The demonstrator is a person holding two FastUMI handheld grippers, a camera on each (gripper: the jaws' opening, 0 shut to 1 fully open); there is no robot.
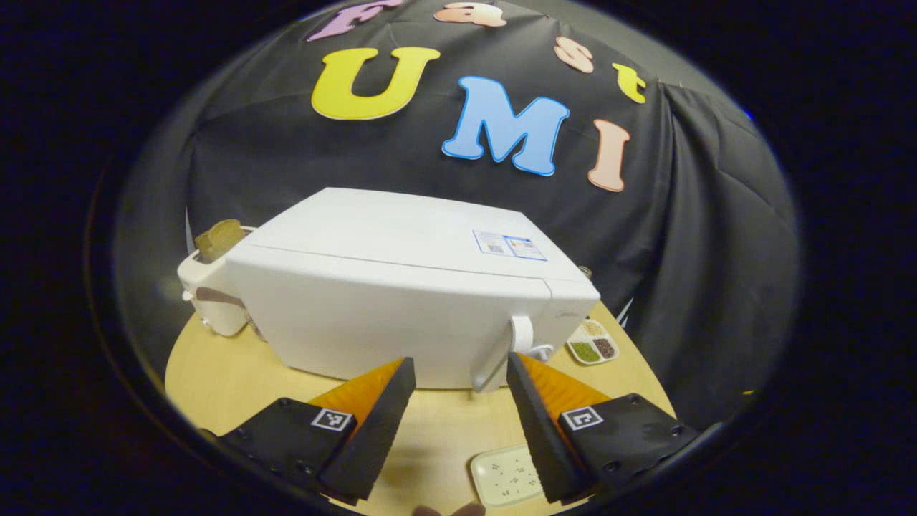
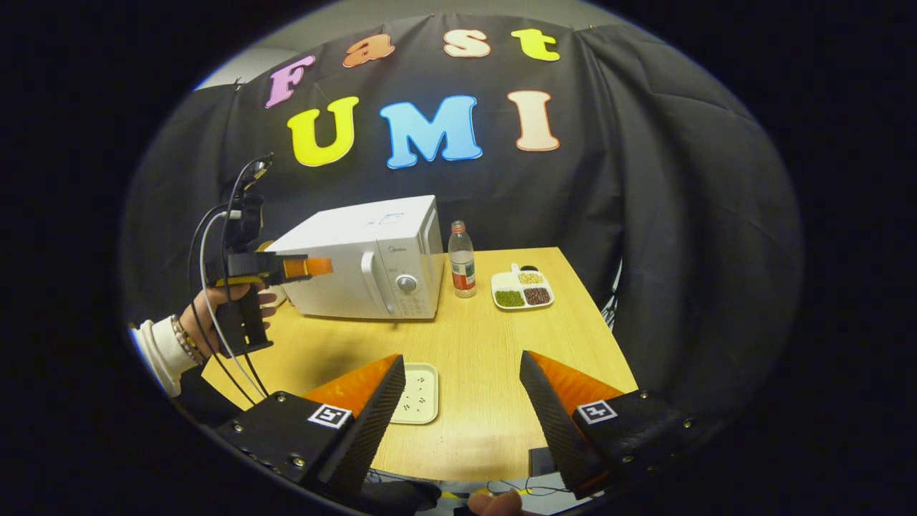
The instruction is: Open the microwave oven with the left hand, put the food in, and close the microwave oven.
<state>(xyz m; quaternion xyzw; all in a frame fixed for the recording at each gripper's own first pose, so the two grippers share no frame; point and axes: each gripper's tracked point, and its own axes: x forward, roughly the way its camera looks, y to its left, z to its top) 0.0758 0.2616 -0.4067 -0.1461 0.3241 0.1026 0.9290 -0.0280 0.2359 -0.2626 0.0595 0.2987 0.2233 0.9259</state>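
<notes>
On the desk (image 2: 494, 358), a divided dish (image 2: 523, 289) holds three kinds of beans beside the shut microwave (image 2: 365, 258); both claws, left claw (image 1: 458, 373) and right claw (image 2: 462, 369), stand apart, empty.

Even overhead light, both views sharp. The white box-shaped microwave oven (image 1: 401, 287) bows with fisheye distortion; soft shadows fall on the pale wooden worktop (image 2: 494, 358).

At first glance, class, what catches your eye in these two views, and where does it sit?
The white microwave oven stands shut at the back left of the wooden table, its handle just ahead of the open left gripper. Right of it stand a bottle and a divided dish of beans. A small pale tray lies near the open right gripper.
</notes>
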